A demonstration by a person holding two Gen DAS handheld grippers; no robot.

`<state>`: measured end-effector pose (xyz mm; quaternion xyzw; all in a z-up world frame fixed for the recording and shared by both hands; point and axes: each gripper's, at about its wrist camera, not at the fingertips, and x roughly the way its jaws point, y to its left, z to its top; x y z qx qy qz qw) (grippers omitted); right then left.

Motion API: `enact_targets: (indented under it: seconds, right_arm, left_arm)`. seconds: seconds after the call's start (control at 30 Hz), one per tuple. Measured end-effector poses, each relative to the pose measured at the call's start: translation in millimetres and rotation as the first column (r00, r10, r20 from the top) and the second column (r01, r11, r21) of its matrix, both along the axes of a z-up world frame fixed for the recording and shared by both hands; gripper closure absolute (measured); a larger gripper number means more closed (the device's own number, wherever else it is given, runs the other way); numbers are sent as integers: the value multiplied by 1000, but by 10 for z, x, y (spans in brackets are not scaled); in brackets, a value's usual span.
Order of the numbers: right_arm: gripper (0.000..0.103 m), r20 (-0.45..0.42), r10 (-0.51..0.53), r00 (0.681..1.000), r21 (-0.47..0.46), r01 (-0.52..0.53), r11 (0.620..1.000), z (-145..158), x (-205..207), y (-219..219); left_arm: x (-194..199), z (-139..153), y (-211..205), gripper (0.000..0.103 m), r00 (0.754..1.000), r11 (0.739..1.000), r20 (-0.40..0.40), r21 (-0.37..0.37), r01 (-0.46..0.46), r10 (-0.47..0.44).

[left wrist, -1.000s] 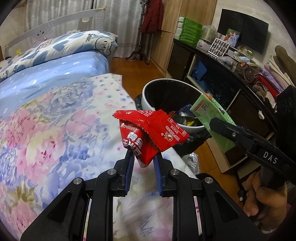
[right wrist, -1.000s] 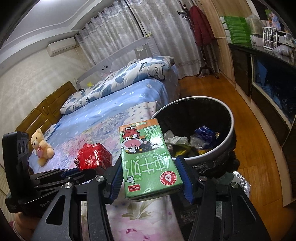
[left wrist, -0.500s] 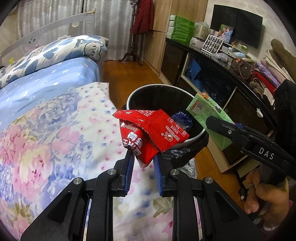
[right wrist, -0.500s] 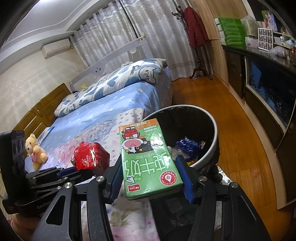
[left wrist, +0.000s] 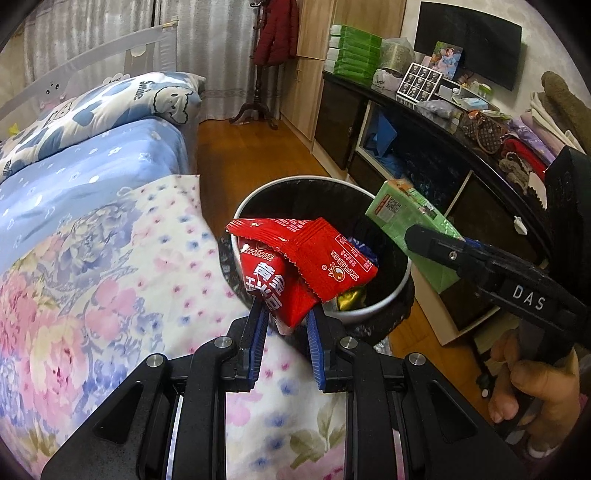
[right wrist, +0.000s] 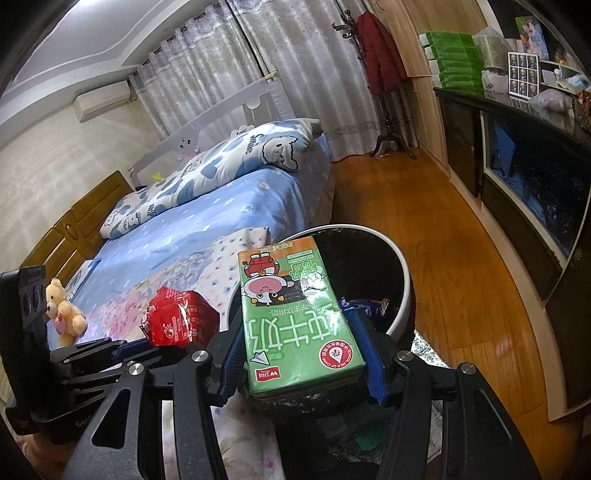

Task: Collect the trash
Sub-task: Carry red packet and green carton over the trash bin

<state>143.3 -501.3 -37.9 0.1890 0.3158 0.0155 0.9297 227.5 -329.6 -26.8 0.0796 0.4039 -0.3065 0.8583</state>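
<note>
Bedside bin point(left wrist: 400, 284) waits at 12 o'clock: left tool point(left wrist: 284, 325) clamps red wrapper point(left wrist: 306, 266), right tool point(right wrist: 301, 354) clamps green carton point(right wrist: 295, 317); release only past the rim.

Teddy bear point(right wrist: 62, 312) on the bed point(right wrist: 236, 206); red coat point(left wrist: 277, 31) hanging

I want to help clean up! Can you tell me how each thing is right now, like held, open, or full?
left gripper: shut on the red snack wrapper
red snack wrapper: crumpled, held up by the bin
right gripper: shut on the green milk carton
green milk carton: gripped by its sides, near the bin rim
trash bin: open, lined, trash inside
teddy bear: sitting on the bed
</note>
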Motion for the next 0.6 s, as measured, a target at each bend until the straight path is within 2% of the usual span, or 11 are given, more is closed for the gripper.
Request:
enact_targets:
  seconds: [0.6]
  right_arm:
    - [48,-35,-5,999,-1,5,1000,-29,214,-182]
  left_arm:
    - [228,-12,-309,84,1000,1000,-1,24,21,-21]
